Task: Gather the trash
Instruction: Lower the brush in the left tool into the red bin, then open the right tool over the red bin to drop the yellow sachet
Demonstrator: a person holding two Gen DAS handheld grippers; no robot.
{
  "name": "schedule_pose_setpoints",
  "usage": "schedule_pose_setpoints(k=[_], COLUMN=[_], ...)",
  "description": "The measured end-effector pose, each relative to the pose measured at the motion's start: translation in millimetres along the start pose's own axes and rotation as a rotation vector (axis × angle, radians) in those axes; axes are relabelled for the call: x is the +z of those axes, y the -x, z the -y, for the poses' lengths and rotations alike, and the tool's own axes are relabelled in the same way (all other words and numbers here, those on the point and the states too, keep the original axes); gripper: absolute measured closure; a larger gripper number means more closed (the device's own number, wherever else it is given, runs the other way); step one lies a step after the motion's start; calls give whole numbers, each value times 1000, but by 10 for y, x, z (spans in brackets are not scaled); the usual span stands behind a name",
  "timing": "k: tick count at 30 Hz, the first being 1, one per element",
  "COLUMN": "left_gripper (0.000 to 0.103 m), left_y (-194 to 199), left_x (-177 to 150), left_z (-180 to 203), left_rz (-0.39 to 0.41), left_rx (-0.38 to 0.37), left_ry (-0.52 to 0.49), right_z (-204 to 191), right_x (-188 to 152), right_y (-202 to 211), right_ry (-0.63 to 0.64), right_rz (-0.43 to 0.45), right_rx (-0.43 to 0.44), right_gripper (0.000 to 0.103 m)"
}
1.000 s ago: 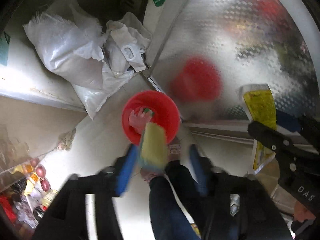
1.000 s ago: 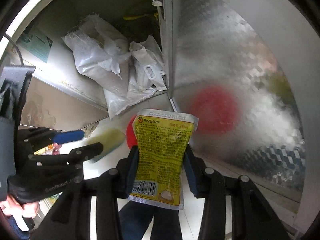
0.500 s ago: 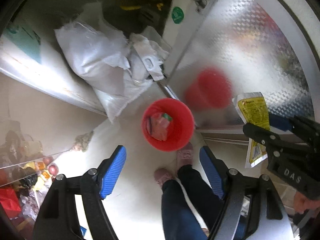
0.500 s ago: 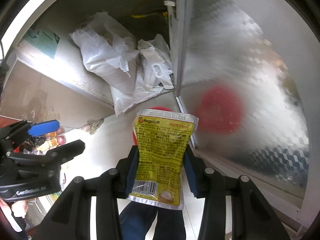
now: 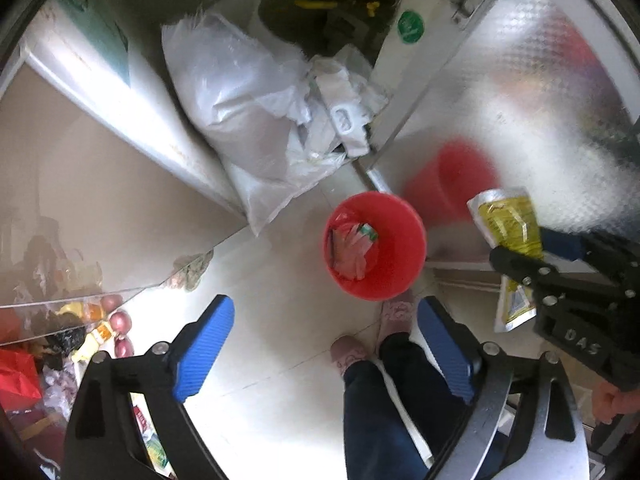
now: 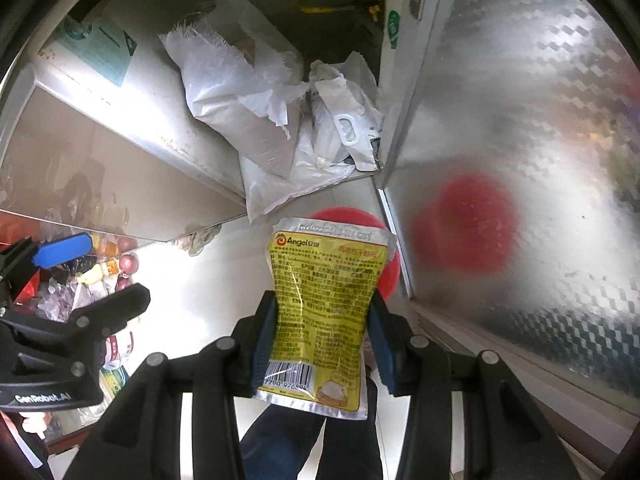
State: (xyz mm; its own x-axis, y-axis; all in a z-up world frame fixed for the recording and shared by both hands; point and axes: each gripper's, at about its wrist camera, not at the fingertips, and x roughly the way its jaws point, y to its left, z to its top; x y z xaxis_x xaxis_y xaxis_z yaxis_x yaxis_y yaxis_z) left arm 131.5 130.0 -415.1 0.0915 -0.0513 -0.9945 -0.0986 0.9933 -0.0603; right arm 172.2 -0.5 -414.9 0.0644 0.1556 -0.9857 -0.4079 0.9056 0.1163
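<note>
Yellow pouch (image 6: 322,312) in right tool (image 6: 322,336), above red bin (image 5: 374,246)

Red bin (image 6: 390,272) mostly hidden behind yellow packet (image 6: 324,312); bin contents indistinct.

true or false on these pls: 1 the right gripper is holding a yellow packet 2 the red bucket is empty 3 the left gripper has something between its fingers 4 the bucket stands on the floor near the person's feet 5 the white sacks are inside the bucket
1. True. The right gripper is shut on the yellow packet.
2. False. The red bucket already holds crumpled red and green wrappers.
3. False. The left gripper is open, its jaws have just been opening, and nothing is between them.
4. True. It stands on the pale floor just ahead of the person's pink slippers.
5. False. The white sacks lie outside the bucket, beside a cabinet door.
</note>
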Motion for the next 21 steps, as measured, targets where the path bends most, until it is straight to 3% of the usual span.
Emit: schedule_pose_setpoints(k=[16,21], left_gripper=[11,0], left_y=[-144,-167], left_x=[5,-5], left_z=[-18,-58], left_rz=[-5,1], left_rx=[5,19], left_ry=[6,1], right_z=[-8,-6], right_x=[77,93], right_y=[-223,-274], right_ry=[5,15], right_rz=[-15,-6], right_rx=[-17,-42], right_gripper=[61,57])
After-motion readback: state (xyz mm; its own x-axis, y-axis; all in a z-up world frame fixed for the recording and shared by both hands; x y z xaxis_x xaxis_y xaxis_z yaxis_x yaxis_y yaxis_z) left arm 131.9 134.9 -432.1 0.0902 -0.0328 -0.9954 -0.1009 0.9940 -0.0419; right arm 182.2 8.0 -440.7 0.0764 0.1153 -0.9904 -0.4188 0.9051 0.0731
